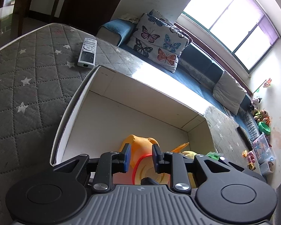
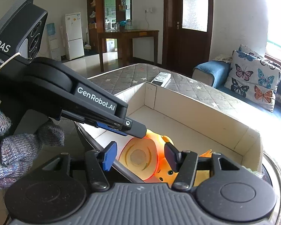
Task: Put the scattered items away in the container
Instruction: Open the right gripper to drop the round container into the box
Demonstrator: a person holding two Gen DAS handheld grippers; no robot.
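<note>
Orange-and-yellow rubber duck toy (image 2: 149, 159) lying tipped inside the white cardboard box (image 2: 196, 112) looks light, squishy and slick, so pinch its round body; both the left hand-held gripper (image 1: 141, 156) and right hand-held gripper (image 2: 140, 158) hang released, jaws apart.

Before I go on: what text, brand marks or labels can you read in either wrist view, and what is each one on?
"GenRobot.AI": on the side of the left gripper, right wrist view.
"DAS": on that gripper's camera housing.
"Data Acquisition System": small print under it, cut by the frame edge.
Remote: button marks too small to read.
Fridge: stickers blurred.
Box: no text visible.
</note>
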